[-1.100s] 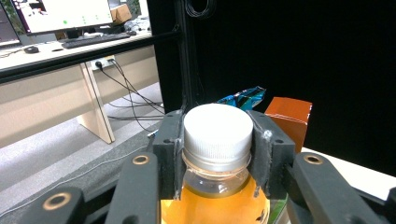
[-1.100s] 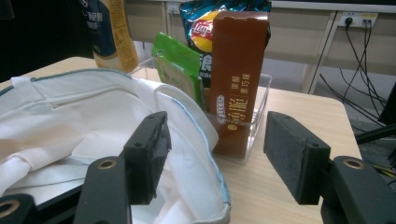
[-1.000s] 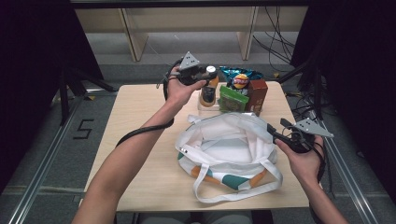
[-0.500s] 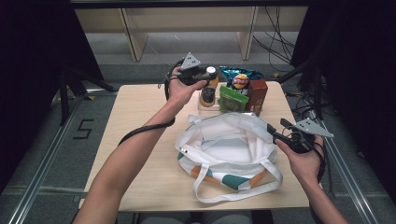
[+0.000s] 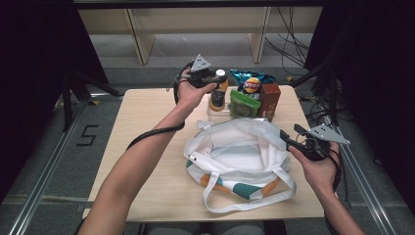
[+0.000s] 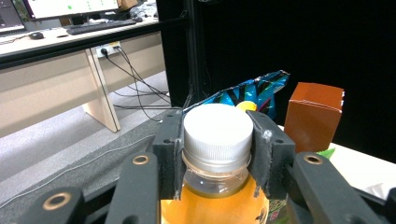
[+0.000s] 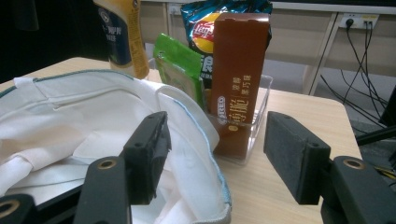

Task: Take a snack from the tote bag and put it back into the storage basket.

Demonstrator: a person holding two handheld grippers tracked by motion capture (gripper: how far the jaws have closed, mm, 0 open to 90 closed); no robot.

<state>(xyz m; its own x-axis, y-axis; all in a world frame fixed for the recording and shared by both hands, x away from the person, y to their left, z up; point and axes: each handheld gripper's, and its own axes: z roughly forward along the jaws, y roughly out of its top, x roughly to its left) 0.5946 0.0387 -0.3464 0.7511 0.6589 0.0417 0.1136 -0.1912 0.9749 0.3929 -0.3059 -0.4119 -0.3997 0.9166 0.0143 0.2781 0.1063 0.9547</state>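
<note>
- The left gripper (image 6: 217, 149) has its fingers (image 6: 170, 154) closed on the white-capped neck of an orange drink bottle (image 5: 218, 95), which stands at the far edge of the tabletop (image 5: 147, 127), just left of a clear tray (image 7: 254, 126).
- The tray holds a green packet (image 5: 243, 103), a brown box (image 5: 269, 100) and a chip bag (image 5: 249, 83).
- The right gripper (image 7: 215, 156) has its fingers wide apart, holding nothing, at the right rim of the open white tote bag (image 5: 235, 156).
</note>
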